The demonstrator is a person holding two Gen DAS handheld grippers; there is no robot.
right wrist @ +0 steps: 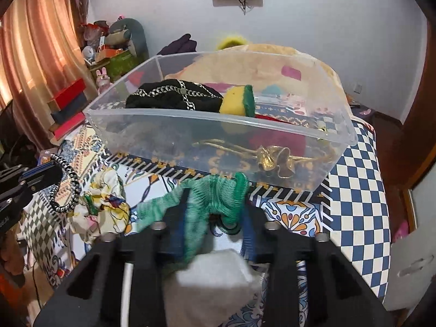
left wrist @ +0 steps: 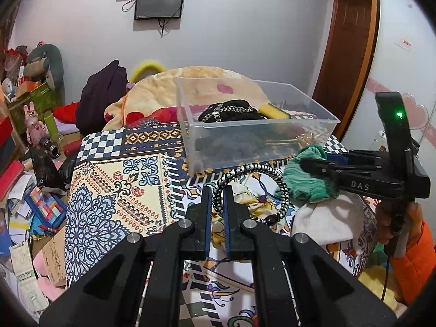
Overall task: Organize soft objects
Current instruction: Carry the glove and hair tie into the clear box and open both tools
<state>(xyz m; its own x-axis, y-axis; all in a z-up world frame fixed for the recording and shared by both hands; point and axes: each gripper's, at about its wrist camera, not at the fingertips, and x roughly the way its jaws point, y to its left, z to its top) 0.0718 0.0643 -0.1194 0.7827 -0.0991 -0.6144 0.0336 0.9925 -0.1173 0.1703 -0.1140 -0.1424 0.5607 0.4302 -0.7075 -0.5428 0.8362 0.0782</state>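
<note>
A clear plastic bin stands on the patterned cloth. It holds a black chain-trimmed item, a yellow-green sponge and a gold ribbon. My left gripper is shut on a black-and-white braided cord loop in front of the bin. My right gripper is shut on a green knitted cloth, lifted just before the bin's near wall.
A yellow floral scrunchie and a white folded cloth lie on the patterned cloth. A yellow blanket lies behind the bin. Boxes and papers clutter the floor at left.
</note>
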